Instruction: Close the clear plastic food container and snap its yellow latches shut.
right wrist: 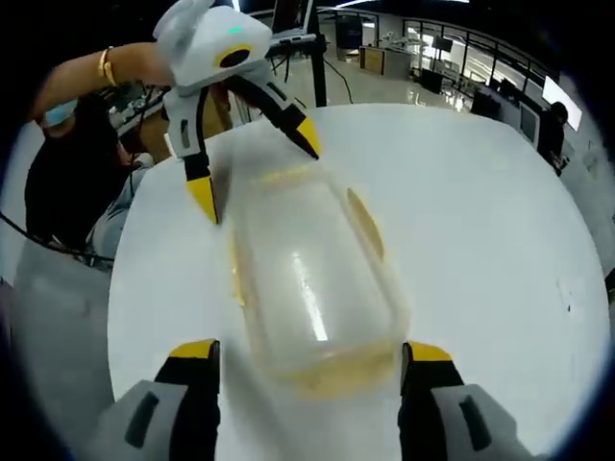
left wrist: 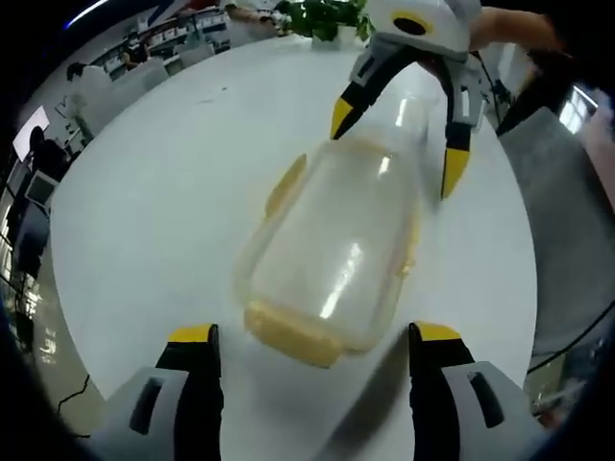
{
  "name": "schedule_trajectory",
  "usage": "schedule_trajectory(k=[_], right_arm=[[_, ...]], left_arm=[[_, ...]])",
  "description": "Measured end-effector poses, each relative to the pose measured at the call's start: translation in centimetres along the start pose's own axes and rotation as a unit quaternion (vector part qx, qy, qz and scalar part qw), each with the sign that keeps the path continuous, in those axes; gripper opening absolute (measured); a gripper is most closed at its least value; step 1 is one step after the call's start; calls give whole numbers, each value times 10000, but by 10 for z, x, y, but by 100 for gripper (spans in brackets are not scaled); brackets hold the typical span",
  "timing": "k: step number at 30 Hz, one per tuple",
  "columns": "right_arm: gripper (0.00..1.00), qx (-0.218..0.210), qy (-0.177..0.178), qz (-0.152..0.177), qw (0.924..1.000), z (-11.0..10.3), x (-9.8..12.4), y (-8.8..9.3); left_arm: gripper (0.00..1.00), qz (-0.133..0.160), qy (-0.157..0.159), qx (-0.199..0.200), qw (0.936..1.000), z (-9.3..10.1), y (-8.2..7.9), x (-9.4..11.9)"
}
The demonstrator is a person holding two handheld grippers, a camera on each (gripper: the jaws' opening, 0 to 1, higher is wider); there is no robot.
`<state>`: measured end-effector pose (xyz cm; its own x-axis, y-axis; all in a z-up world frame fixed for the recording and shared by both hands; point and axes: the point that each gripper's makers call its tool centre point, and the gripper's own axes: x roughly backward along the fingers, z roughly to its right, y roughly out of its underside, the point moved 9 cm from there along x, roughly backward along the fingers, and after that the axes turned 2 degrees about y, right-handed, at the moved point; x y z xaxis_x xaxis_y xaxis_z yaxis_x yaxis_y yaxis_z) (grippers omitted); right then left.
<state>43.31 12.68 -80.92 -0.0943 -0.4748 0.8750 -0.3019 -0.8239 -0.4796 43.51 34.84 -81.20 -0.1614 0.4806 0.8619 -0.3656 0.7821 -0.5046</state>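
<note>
A clear plastic food container (left wrist: 332,240) lies on the round white table (left wrist: 154,192) with its lid resting on top. Yellow latches show along its sides; one (left wrist: 285,182) sticks outward, and another (left wrist: 288,331) sits at the near end. My left gripper (left wrist: 315,336) is open, its jaws straddling that near end. My right gripper (left wrist: 397,144) is open at the far end, jaws either side of the container. In the right gripper view the container (right wrist: 307,279) runs away from my right gripper (right wrist: 309,351) toward the left gripper (right wrist: 256,170); a side latch (right wrist: 365,221) stands out.
A green plant (left wrist: 327,17) stands at the table's far edge. A person's arm with a gold bracelet (right wrist: 106,65) holds the left gripper, with a body (right wrist: 58,163) beside the table's edge. Office desks and screens (right wrist: 480,58) lie beyond. White tabletop (right wrist: 480,221) surrounds the container.
</note>
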Motion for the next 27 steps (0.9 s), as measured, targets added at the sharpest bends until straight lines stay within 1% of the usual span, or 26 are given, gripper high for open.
schedule_trajectory(k=[2, 5, 8, 10, 13, 15, 16, 17, 19, 22, 23, 24, 25, 27], right_arm=[[76, -26, -12, 0, 10000, 1, -1, 0], [76, 10, -9, 50, 10000, 2, -1, -1], [74, -68, 1, 208, 9998, 4, -1, -1], [74, 45, 28, 210, 9998, 3, -2, 0], [73, 523, 113, 55, 9986, 2, -4, 3], [71, 727, 192, -25, 9972, 2, -5, 4], [71, 720, 152, 13, 9973, 2, -5, 3], [71, 613, 153, 12, 9980, 3, -4, 4], [67, 683, 136, 34, 9976, 6, -2, 4], [57, 715, 112, 77, 9973, 14, 0, 6], [57, 739, 105, 88, 9972, 15, 0, 6], [56, 805, -9, 82, 9967, 15, 2, 7], [55, 841, -19, 75, 9964, 15, 2, 8], [53, 984, -66, 53, 9951, 16, 3, 8]], left_arm=[[79, -9, 7, 0, 10000, -1, 1, 0], [78, 61, 6, 9, 10000, -4, 0, 1], [76, 112, -27, 12, 9999, -6, -1, 0], [74, 110, -42, -26, 9999, -7, -1, 0], [74, 97, -32, -103, 9999, -7, 0, 0], [74, 104, -22, -130, 9999, -6, 0, 0], [73, 108, -16, -141, 9998, -6, -1, 0], [73, 112, -9, -152, 9998, -5, -1, 0], [71, 118, 2, -163, 9998, -5, -2, 1], [67, 119, 40, -233, 9996, -4, -2, 1], [65, 125, 46, -252, 9996, -2, -3, 1], [62, 129, 58, -261, 9996, -1, -4, 2], [60, 126, 59, -264, 9996, -1, -5, 3], [58, 107, 53, -224, 9997, -1, -6, 3]])
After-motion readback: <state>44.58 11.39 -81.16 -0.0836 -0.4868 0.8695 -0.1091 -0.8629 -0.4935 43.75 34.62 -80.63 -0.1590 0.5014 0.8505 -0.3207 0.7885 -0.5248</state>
